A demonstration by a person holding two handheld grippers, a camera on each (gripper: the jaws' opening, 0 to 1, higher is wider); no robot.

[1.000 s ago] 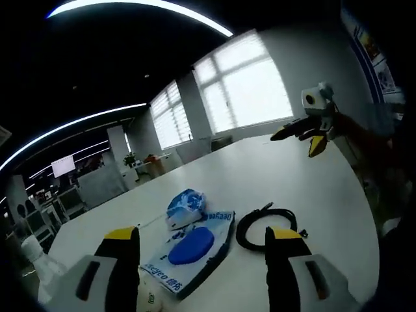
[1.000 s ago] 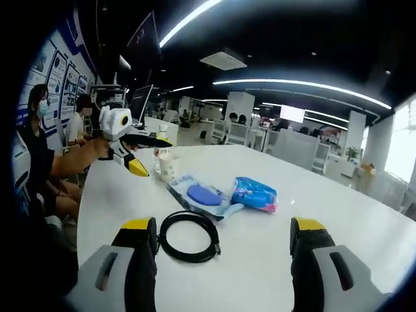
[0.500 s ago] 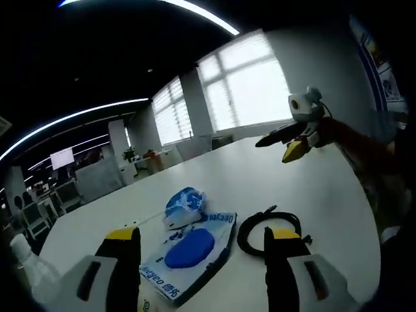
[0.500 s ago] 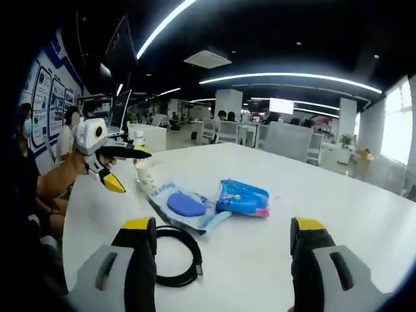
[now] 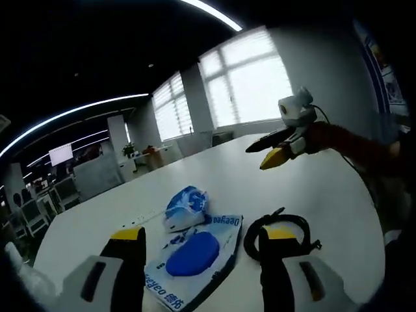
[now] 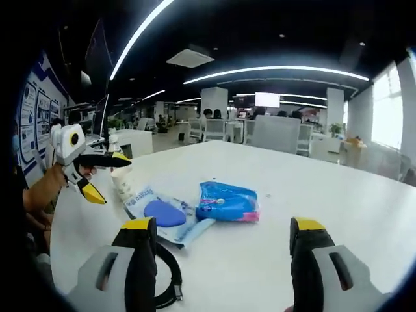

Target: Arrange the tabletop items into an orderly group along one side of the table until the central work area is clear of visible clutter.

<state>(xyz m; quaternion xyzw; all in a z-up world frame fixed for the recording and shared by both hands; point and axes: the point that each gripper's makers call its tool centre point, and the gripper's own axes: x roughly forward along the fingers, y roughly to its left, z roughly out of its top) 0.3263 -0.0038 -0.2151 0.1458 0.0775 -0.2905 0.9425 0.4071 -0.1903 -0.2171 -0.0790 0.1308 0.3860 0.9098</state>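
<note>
White bench [image 6: 338, 188]: 1 clear packet with blue oval pad [image 5: 190, 255], between left gripper [image 5: 198, 273] fingers, nearer it; 1 black coiled cable [image 5: 286, 224] beside. Both grippers' fingers apart, empty; right gripper [image 6: 218, 244].

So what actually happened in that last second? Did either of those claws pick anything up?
No. Both stayed open and empty. The right gripper swung across above the table, toward the pouches, without touching anything; the left gripper hovers beside the paper cup. The black cable, blue-pad packet and blue pouch lie where they were; only the cameras shifted.
</note>
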